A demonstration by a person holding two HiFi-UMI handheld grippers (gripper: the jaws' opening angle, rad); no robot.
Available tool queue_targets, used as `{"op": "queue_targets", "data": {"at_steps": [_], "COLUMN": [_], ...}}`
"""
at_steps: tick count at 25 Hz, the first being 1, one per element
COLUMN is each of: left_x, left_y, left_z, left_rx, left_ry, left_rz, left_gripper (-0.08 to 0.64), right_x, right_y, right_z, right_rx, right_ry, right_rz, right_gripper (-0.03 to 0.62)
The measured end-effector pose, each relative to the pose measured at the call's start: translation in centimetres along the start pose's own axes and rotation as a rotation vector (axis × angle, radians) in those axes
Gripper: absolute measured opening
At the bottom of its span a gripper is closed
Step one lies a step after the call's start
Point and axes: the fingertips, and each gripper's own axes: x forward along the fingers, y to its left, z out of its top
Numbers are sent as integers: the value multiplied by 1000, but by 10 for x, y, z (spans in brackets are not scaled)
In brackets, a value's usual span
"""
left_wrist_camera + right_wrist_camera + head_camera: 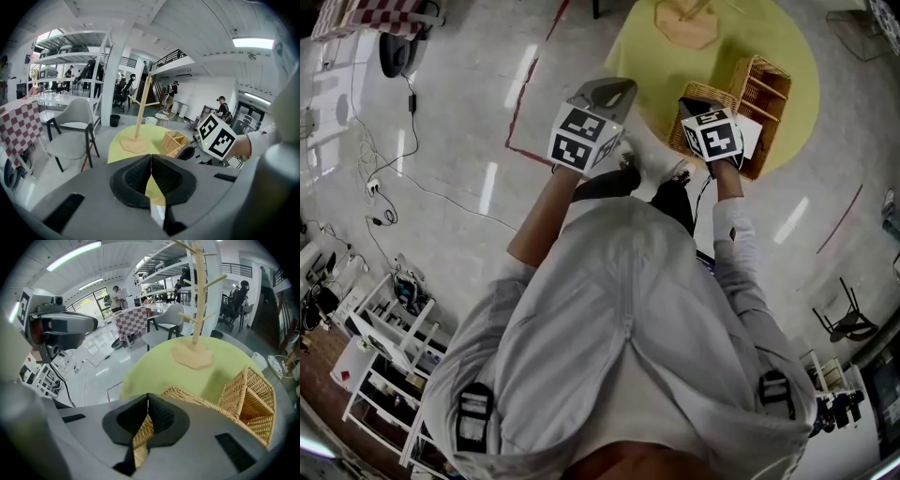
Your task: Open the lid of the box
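Evidently the work centres on the pale woven wicker box, which sits on the round yellow-green table, with a branched wooden stand beyond the box toward the table's middle. The right gripper hangs directly over the near part of the box, its padded jaws clenched tip to tip. Wicker shows through the slot below the tips, and a low woven rim runs off from just beside them. From this angle I cannot say for certain whether a strand of that rim is pinched or the jaws are simply closed on nothing above it. Behind the rim a taller wicker section stands up with a divider showing inside, so the box looks already swung apart, probably with the lid lifted clear of the body; which half is the lid is hard to judge. Being low and right at the rim puts this gripper where a lid edge would be raised or let go. The left gripper is held well short of the box and to its left, its jaws pressed together and empty, with only the table surface visible past them. Kept out there, it leaves the box free to hinge and stands ready to steady the body if it shifts.
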Motion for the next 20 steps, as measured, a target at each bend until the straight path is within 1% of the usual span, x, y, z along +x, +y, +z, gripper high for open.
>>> {"op": "queue_targets", "data": {"at_steps": [2,5,7,12,16,20], "left_x": [0,-4,-8,-14,-19,-26], "left_y": [-1,-4,-6,-18,-33,-50], "left_z": [-4,-8,-9,-2,15,29], "left_rx": [-7,-13,-12,-7,2,-2], "left_ry": [4,4,1,-25,-62,-102], "left_rz": [4,8,12,25,33,37], "left_gripper": [29,29,29,29,29,29], "right_x": [3,2,-2,-37,-86,-146], "right_y": [0,4,6,4,-6,-17], "right_z": [-1,0,2,6,12,22], "right_rx": [3,24,19,17,49,70], "right_ry": [7,-7,-17,-72,-169,-283], "right_rz": [-12,-9,-14,-38,-75,-150], "right_gripper": [30,101,119,123,123,105]}}
